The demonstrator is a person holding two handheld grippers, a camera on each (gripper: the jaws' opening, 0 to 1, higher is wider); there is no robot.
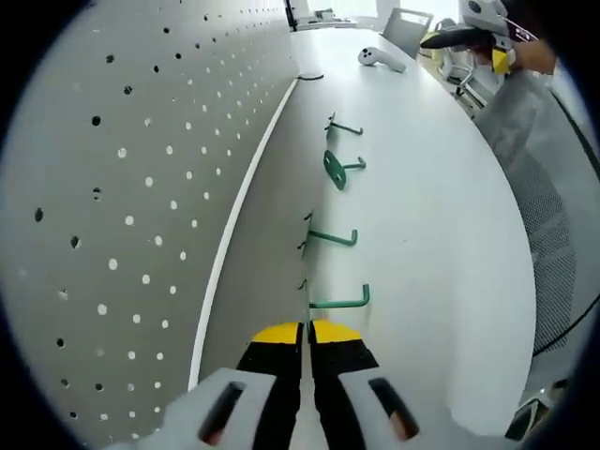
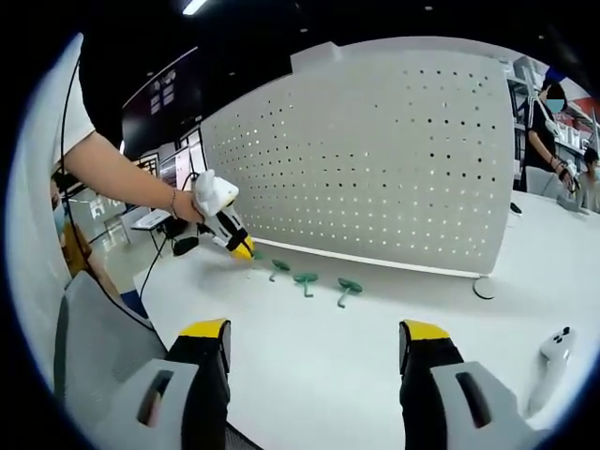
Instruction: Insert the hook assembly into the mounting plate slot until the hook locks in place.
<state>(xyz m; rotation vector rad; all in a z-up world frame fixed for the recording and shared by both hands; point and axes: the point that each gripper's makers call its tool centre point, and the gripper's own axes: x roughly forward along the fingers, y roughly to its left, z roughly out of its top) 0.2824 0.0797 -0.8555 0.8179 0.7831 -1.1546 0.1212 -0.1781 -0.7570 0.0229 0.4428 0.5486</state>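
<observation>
Green hooks (image 1: 339,302) line the tabletop (image 1: 441,244) edge along the pegboard (image 1: 141,187); left tongs (image 1: 307,336) closed empty, should open squarely around the nearest; right tongs (image 2: 319,339) wide open, empty.

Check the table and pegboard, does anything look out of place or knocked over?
Nothing looks damaged or spilled. Four green hooks lie loose in a row on the white table beside the pegboard, none mounted yet.

Right view: the hooks (image 2: 305,278) are tiny green blobs, shapes unreadable, and the left tool's (image 2: 246,251) tip covers one. Left view: pegboard (image 1: 122,206) cropped, worktop's (image 1: 441,234) near end cut off.
</observation>
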